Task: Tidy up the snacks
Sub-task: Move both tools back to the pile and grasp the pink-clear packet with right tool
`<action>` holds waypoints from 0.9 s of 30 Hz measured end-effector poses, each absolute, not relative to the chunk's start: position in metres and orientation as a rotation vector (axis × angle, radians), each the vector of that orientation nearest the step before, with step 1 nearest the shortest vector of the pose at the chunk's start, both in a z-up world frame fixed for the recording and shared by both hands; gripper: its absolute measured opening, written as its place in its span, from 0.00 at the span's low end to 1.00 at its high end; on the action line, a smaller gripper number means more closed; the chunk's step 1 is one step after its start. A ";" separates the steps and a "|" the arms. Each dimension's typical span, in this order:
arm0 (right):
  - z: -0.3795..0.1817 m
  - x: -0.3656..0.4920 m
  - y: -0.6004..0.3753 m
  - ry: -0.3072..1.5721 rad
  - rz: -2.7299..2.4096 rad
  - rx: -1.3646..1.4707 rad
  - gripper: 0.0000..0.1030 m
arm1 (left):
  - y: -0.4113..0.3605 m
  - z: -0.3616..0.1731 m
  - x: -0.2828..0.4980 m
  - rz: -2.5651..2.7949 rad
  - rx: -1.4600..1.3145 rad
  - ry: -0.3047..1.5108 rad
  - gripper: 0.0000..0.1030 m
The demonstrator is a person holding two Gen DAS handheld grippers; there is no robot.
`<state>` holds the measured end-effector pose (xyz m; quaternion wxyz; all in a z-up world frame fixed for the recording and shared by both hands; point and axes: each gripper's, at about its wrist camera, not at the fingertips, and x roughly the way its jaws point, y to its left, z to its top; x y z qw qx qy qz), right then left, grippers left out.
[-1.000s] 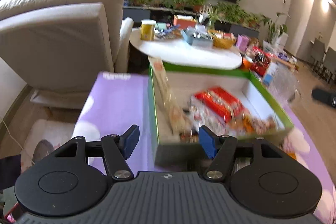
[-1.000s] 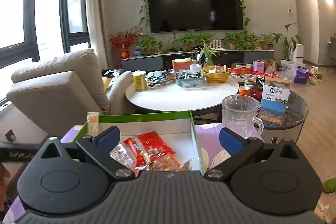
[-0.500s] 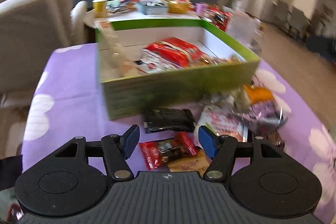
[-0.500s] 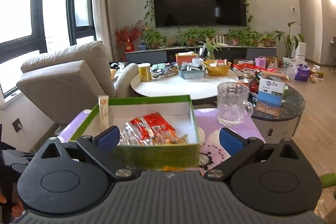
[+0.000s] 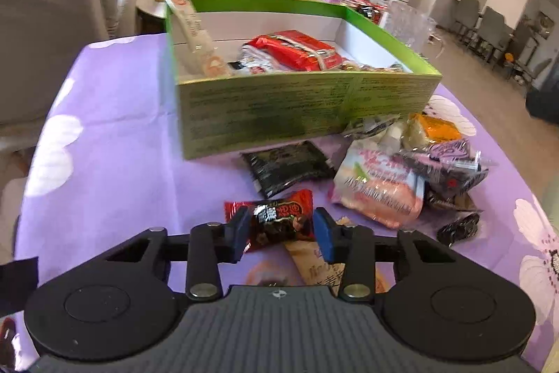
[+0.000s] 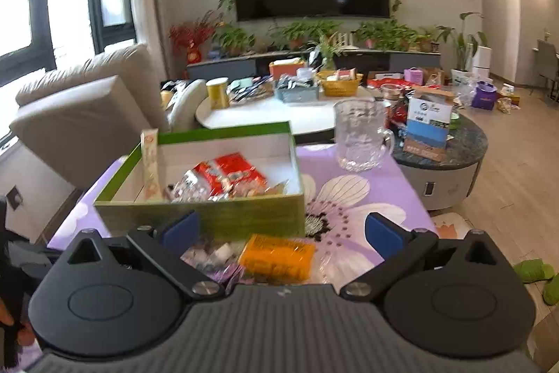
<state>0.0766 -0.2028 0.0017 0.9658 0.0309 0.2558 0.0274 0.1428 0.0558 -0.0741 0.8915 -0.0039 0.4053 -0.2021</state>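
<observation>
1. Snacks are split between two places: several packets, among them a red foil bag (image 5: 297,49), already lie in the green cardboard box with the white inside (image 5: 307,107); a loose heap remains on the cloth in front of it.
2. Left gripper (image 5: 281,231) has its blue pads narrowed around a small red-and-black wrapped sweet (image 5: 279,215). The pads sit right at its sides, though whether they press it firmly I cannot tell.
3. Right gripper (image 6: 281,229) stands wide and empty above an orange clear-wrapped bar (image 6: 277,256) at the near wall of the box.
4. Still outside the box, in the left view: a black flat packet (image 5: 290,165) at 12 o'clock from the held sweet, a pink-and-white bag (image 5: 380,186) at 2 o'clock, and purple and dark wrappers beyond it.
5. By my judgement the task is partly done, with most of the heap left to move.
6. Underneath lies a purple flower-print tablecloth (image 5: 115,142). A clear glass mug (image 6: 360,135) stands at 1 o'clock from the box in the right view; a beige armchair (image 6: 87,107) is at 10 o'clock.
</observation>
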 end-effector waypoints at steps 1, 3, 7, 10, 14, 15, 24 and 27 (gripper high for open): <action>-0.001 0.075 -0.199 0.524 0.073 0.049 0.64 | 0.058 -0.073 0.140 -0.399 -0.007 0.841 0.35; -0.005 0.071 -0.194 0.537 0.103 0.029 0.64 | 0.064 -0.073 0.134 -0.356 -0.018 0.842 0.34; -0.018 0.065 -0.187 0.583 0.149 0.004 0.64 | 0.071 -0.071 0.124 -0.339 -0.026 0.846 0.35; -0.028 0.064 -0.181 0.619 0.152 -0.024 0.64 | 0.068 -0.072 0.120 -0.330 0.003 0.836 0.37; -0.036 0.068 -0.170 0.633 0.139 -0.071 0.64 | 0.059 -0.074 0.119 -0.312 0.055 0.827 0.41; -0.037 0.071 -0.168 0.636 0.138 -0.075 0.64 | 0.057 -0.075 0.119 -0.308 0.064 0.824 0.41; -0.057 0.102 -0.150 0.682 0.119 -0.033 0.64 | 0.064 -0.074 0.116 -0.314 0.033 0.801 0.27; -0.059 0.103 -0.147 0.672 0.097 -0.041 0.63 | 0.068 -0.071 0.114 -0.315 0.006 0.789 0.23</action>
